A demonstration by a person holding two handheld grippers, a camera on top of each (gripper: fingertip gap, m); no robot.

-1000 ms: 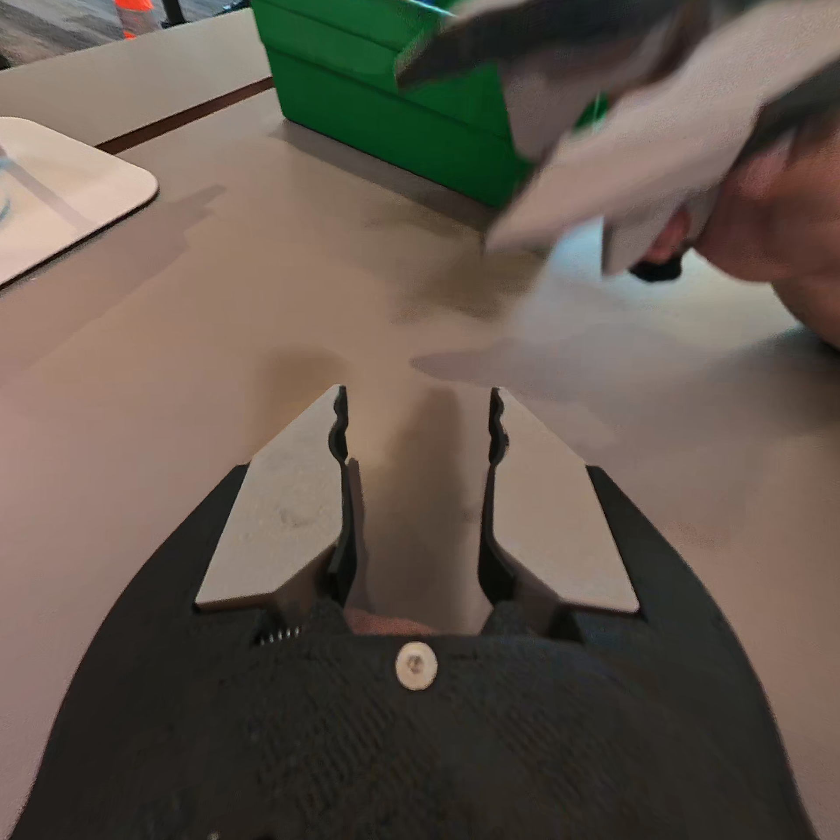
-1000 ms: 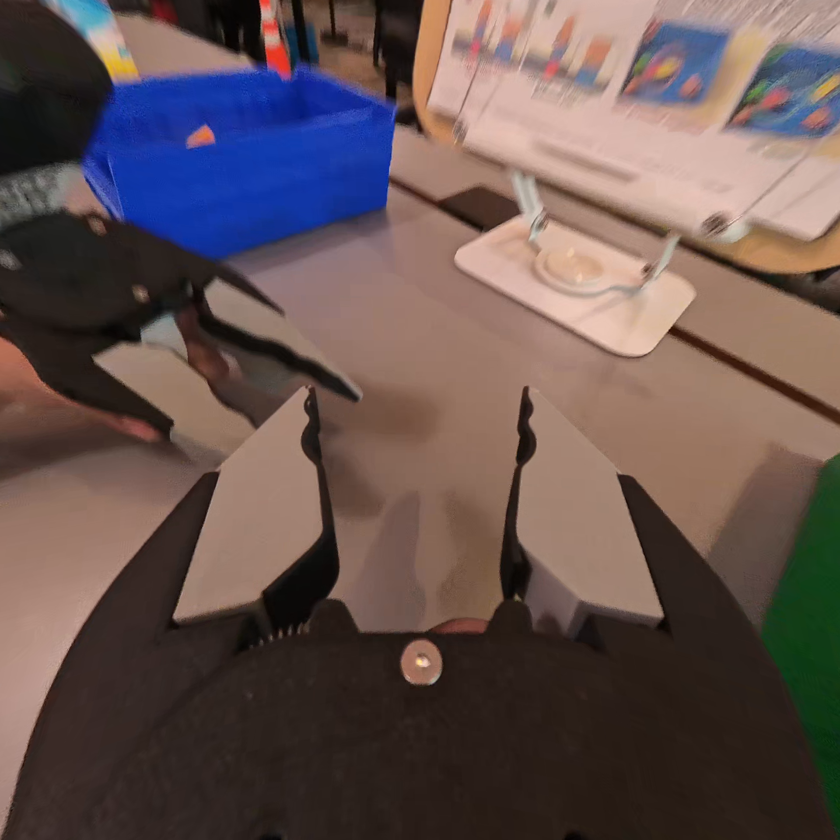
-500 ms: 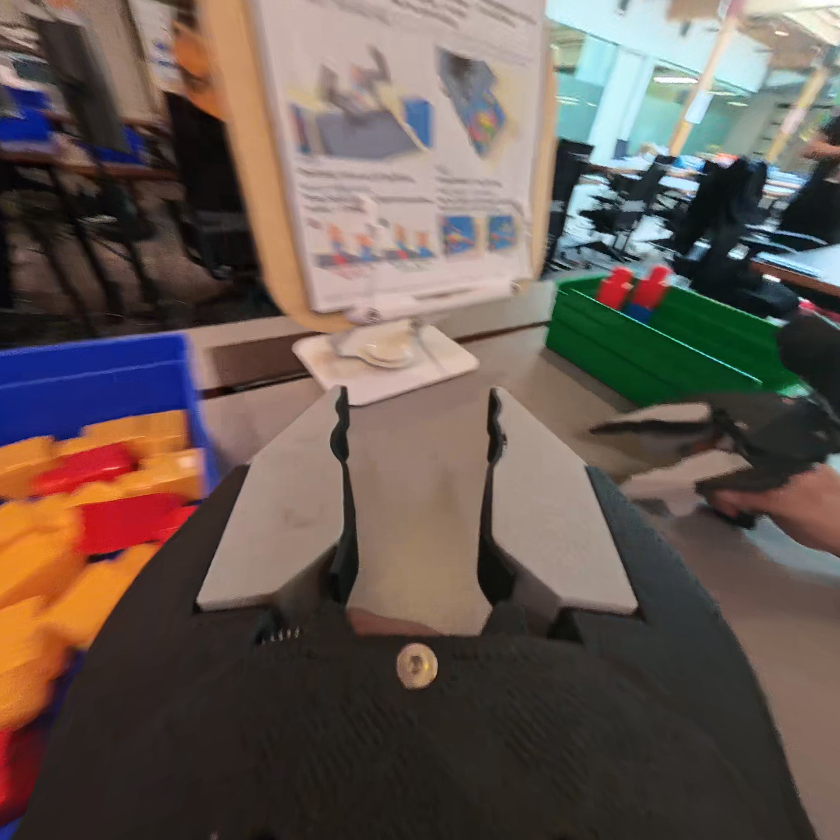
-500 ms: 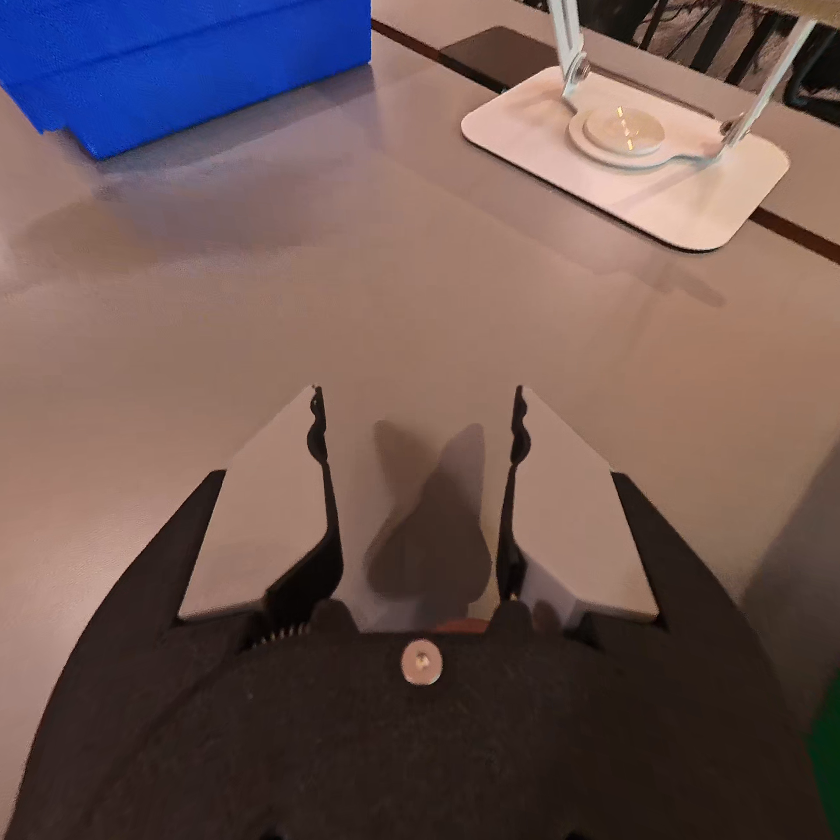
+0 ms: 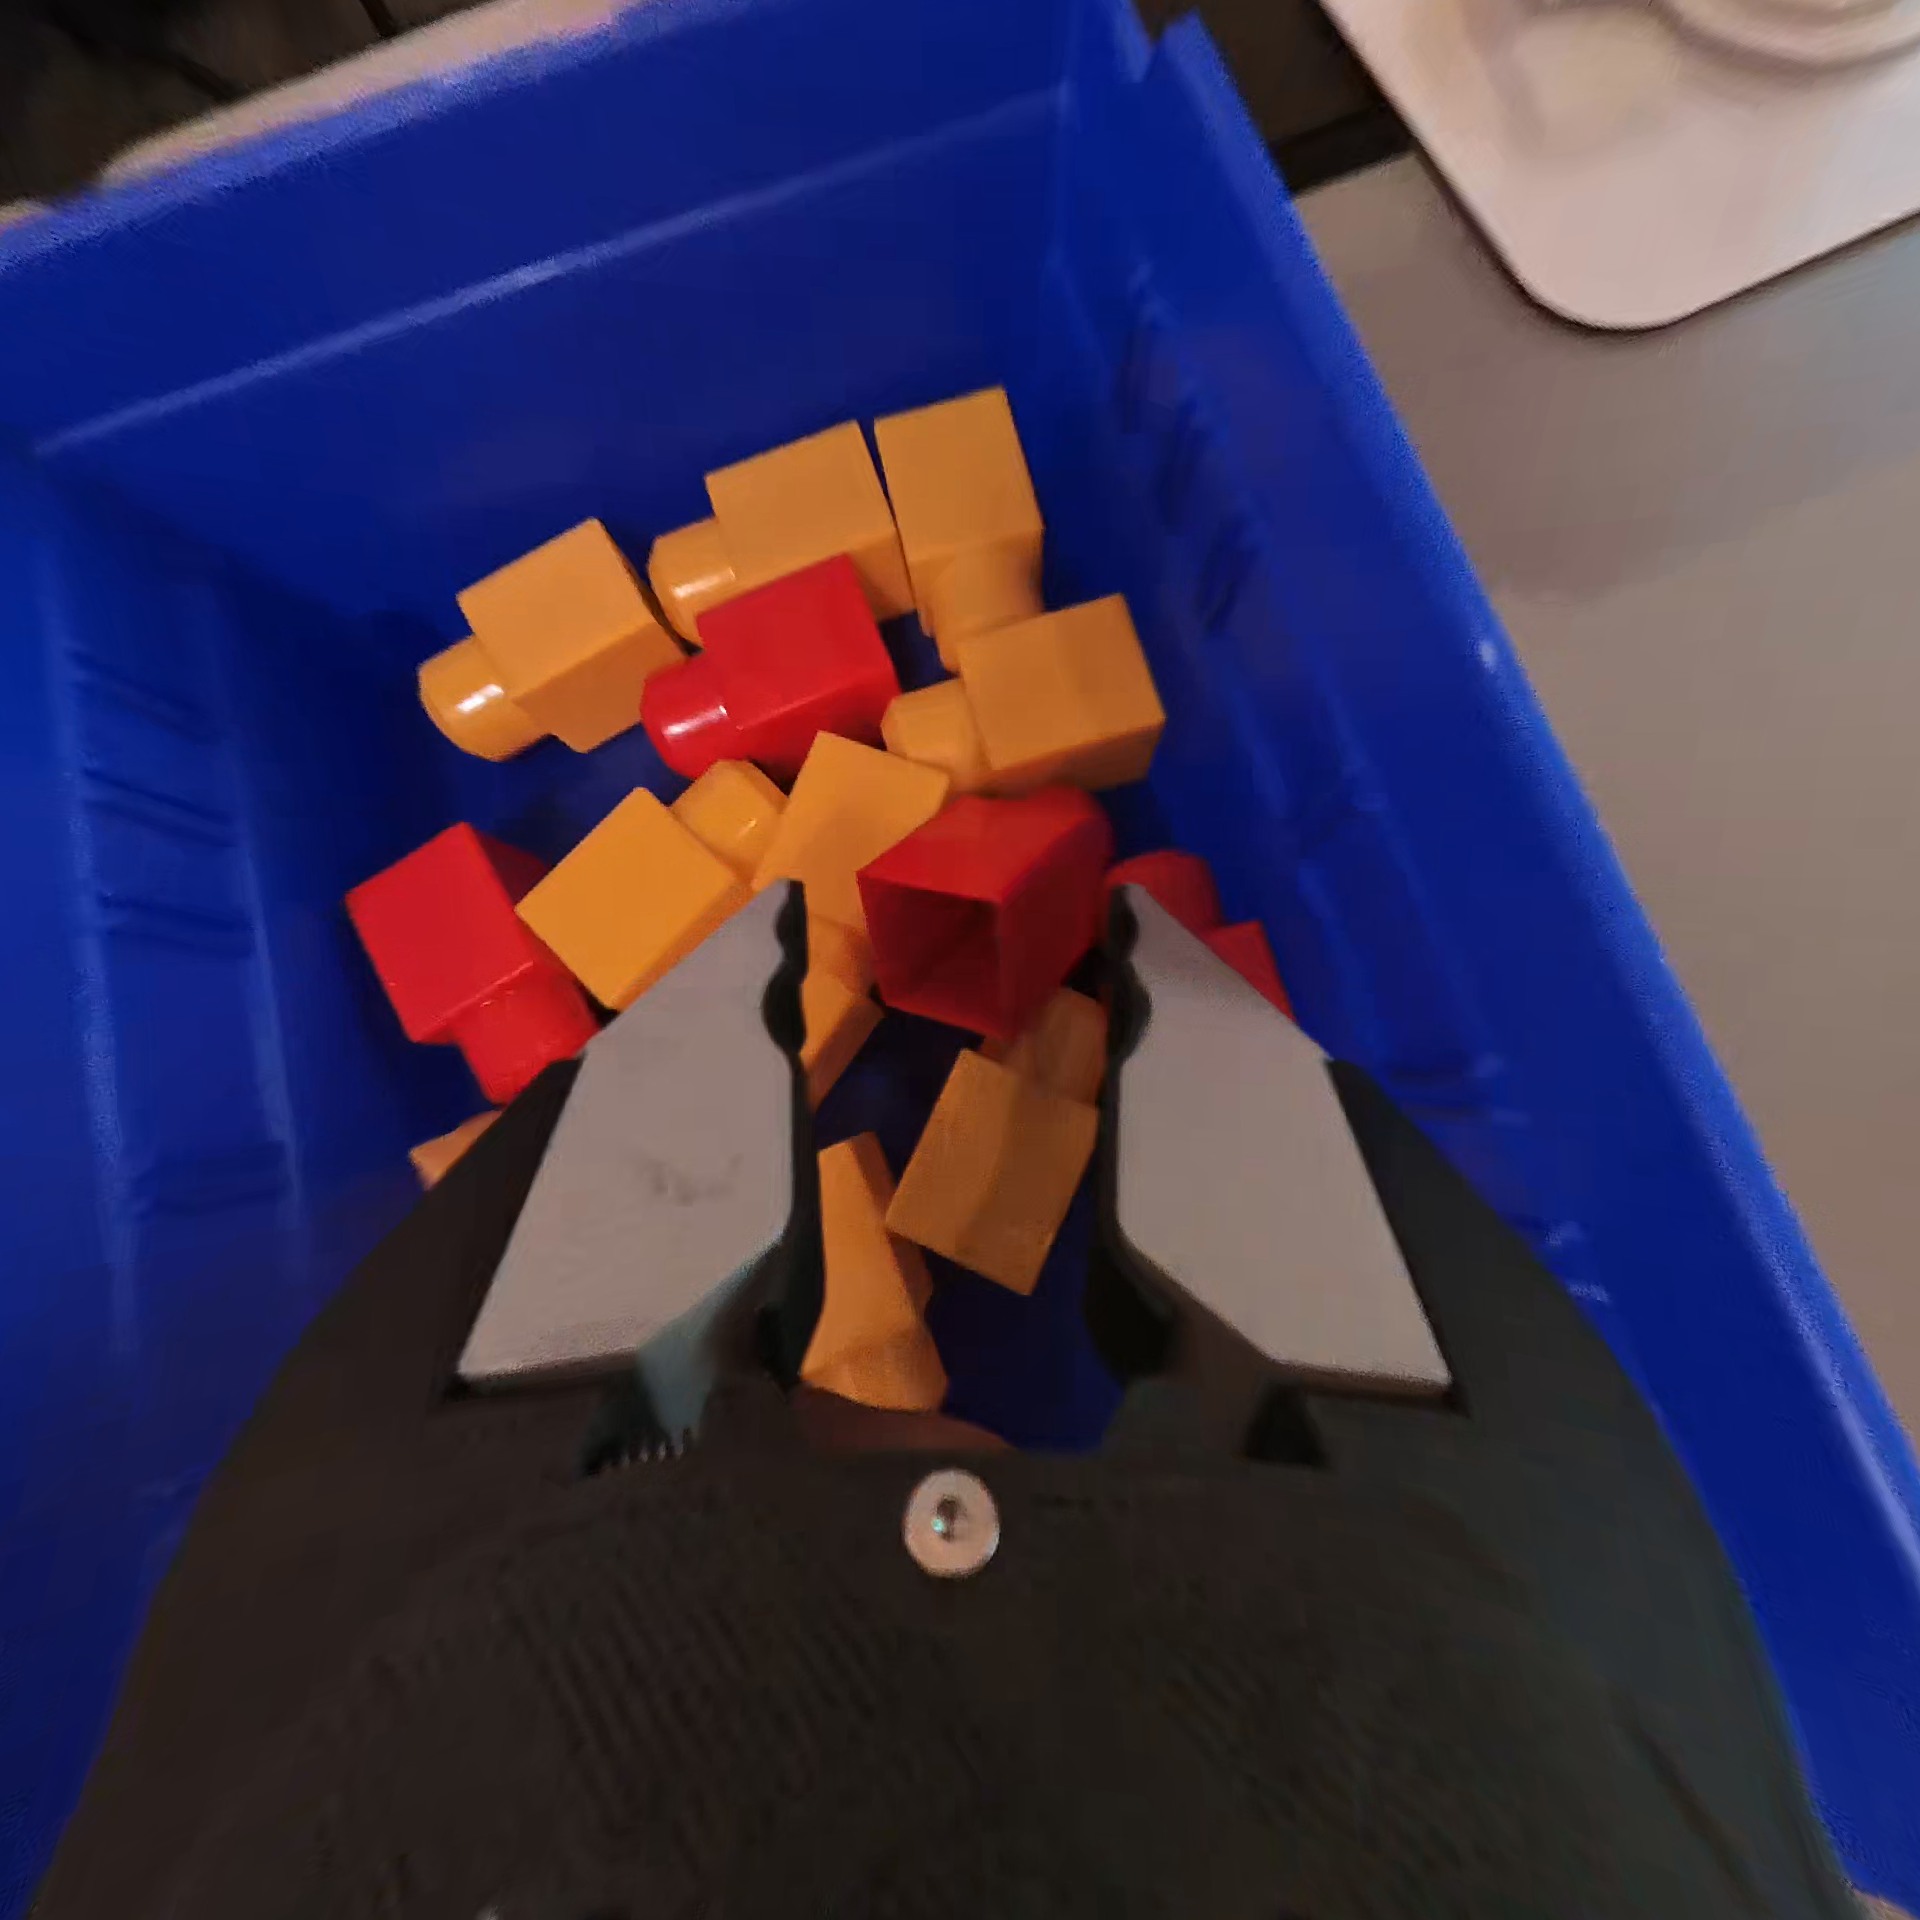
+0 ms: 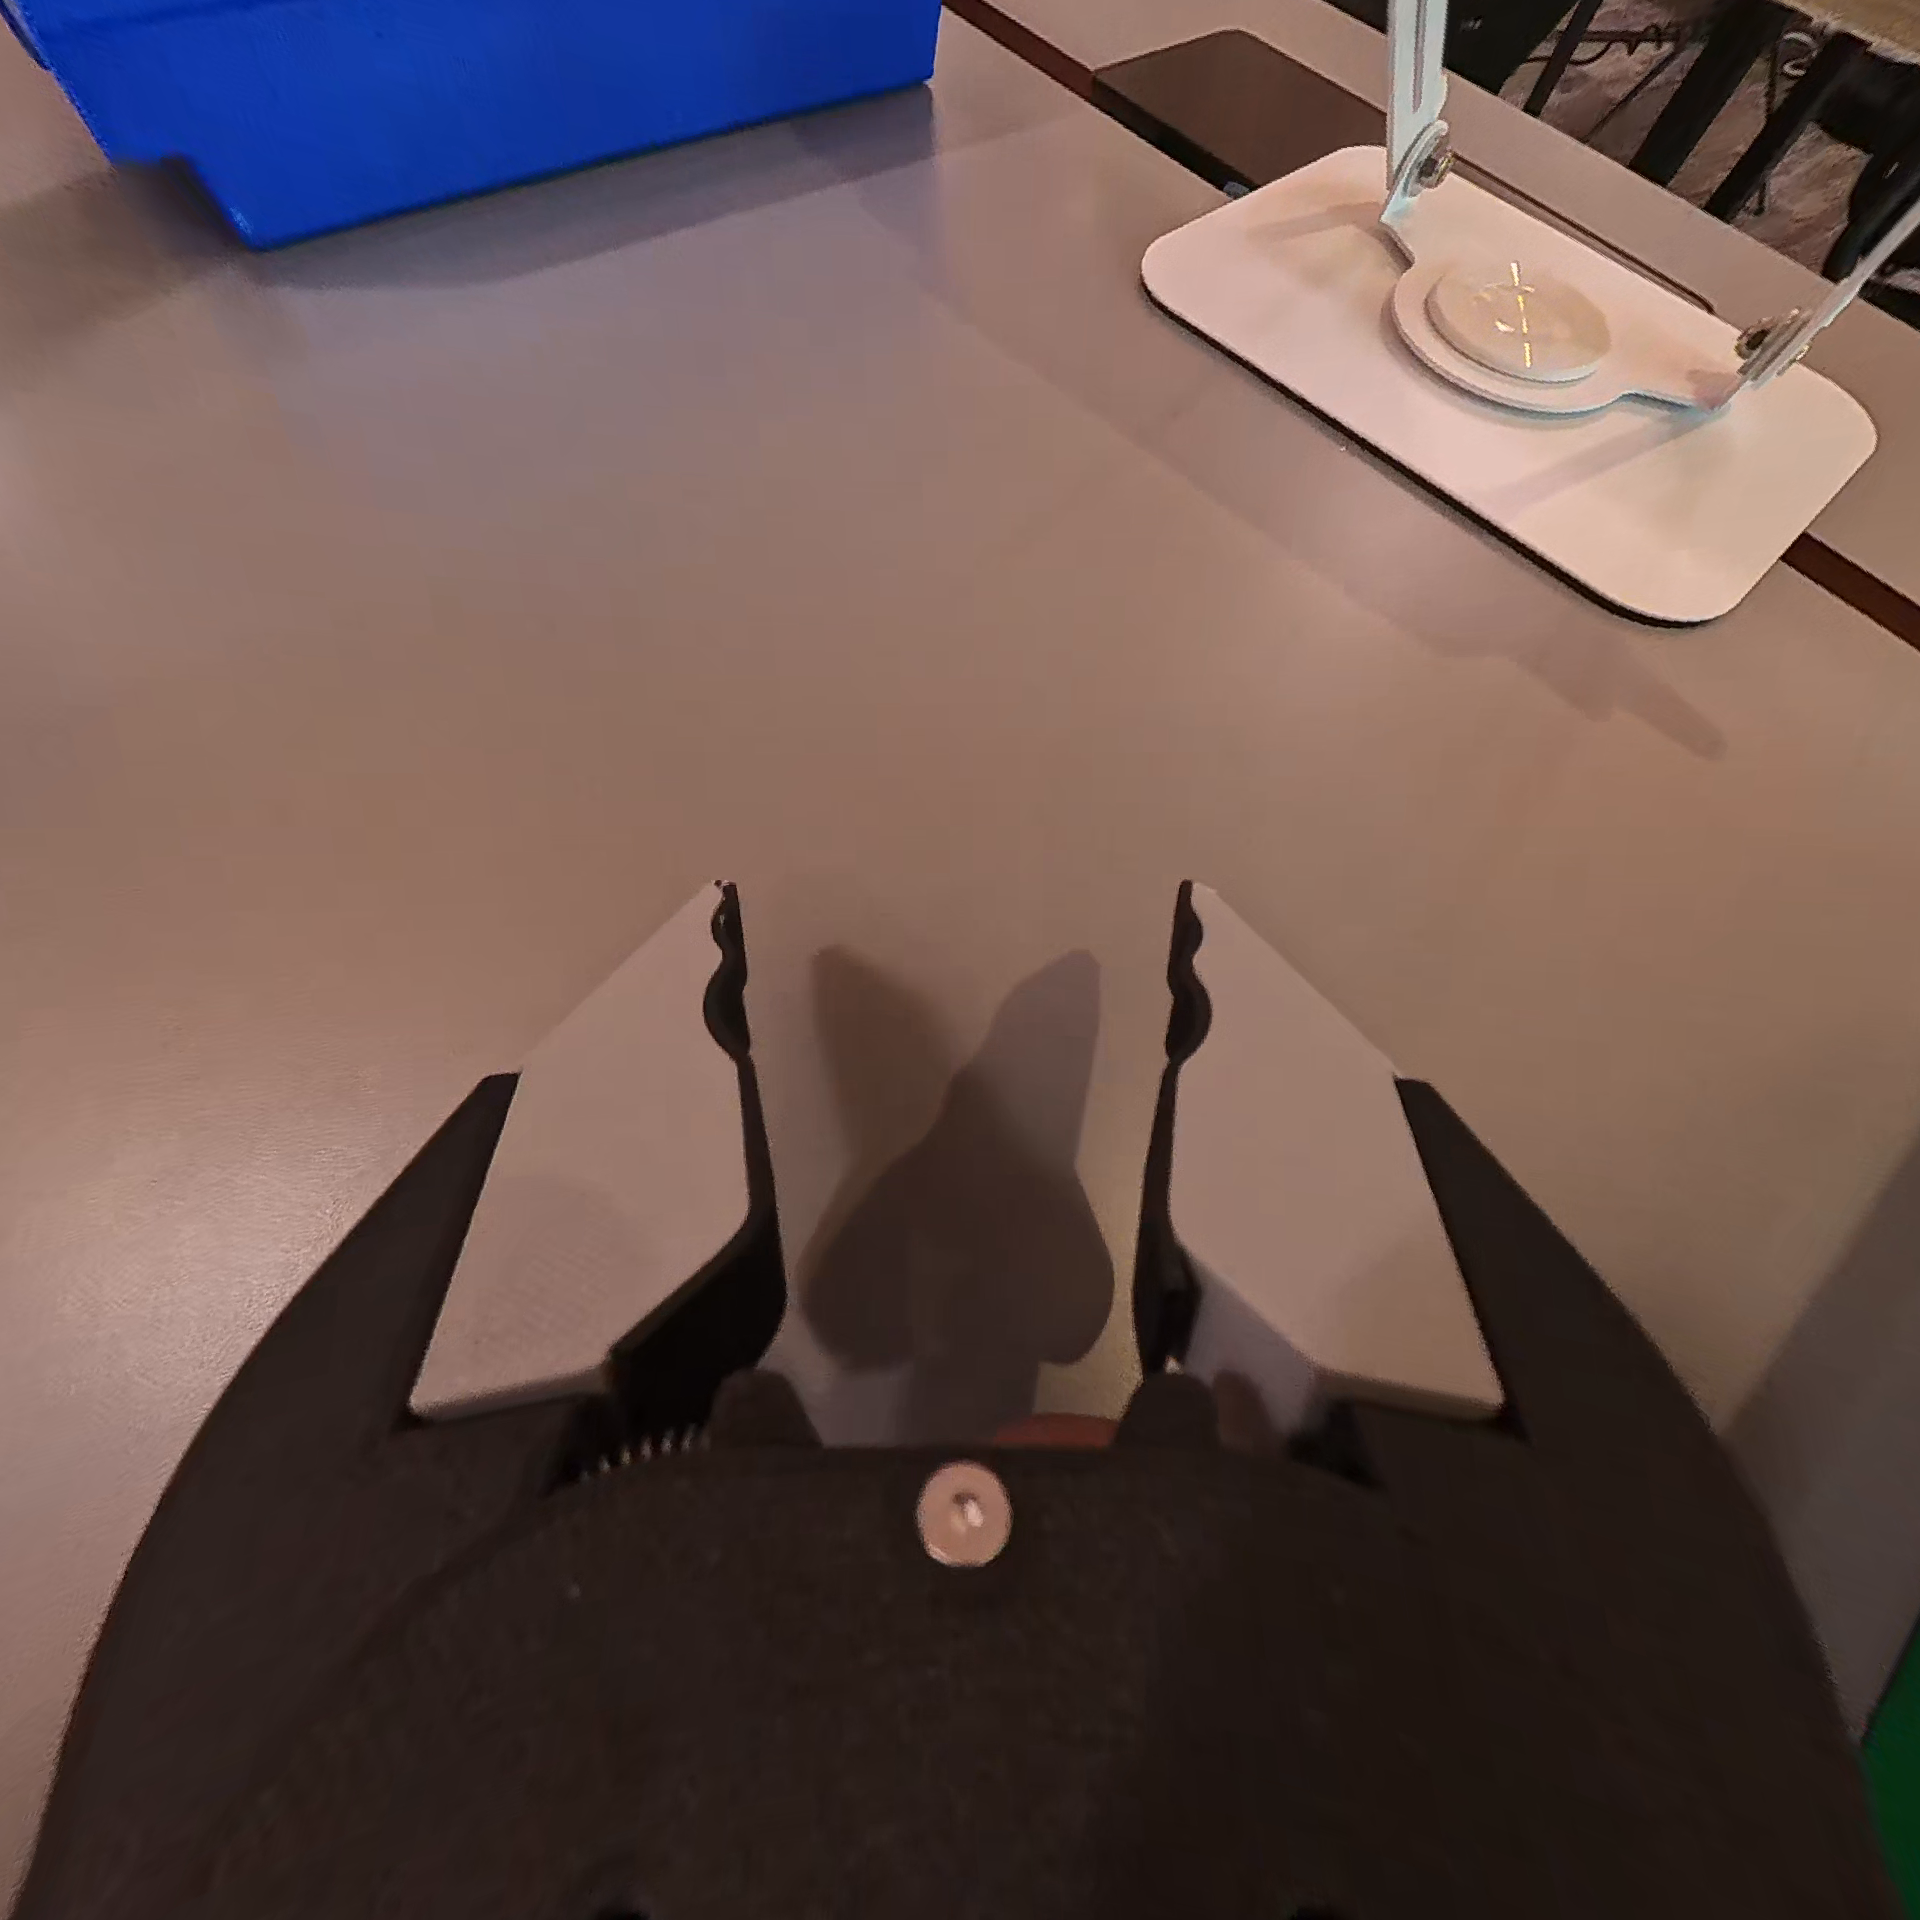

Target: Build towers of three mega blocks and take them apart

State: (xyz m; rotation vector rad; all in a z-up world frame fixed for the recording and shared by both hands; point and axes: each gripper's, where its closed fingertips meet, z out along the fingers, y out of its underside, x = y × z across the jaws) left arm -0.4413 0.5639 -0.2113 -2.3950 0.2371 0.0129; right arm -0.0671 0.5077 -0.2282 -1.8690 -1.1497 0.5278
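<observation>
In the left wrist view my left gripper (image 5: 951, 904) hangs open inside the blue bin (image 5: 520, 312), pointing down at a heap of several orange and red mega blocks. A red block (image 5: 977, 914) lies on its side with its hollow end towards me, between my fingertips. A gap shows between it and the left pad, so it is not gripped. An orange block (image 5: 623, 904) lies just left of the left finger. In the right wrist view my right gripper (image 6: 956, 894) is open and empty, low over the bare grey table (image 6: 727, 623).
The blue bin also shows in the right wrist view (image 6: 468, 83) at the far left. A white stand base (image 6: 1558, 447) sits at the far right, also showing in the left wrist view (image 5: 1662, 156). A green edge (image 6: 1896, 1756) shows at the lower right. Spacing between my two grippers at the tips: around 40 cm.
My left gripper swung from the table over to the blue bin and tipped down into it, its jaws narrowing slightly. My right gripper tilted down towards the table and has stayed there, open.
</observation>
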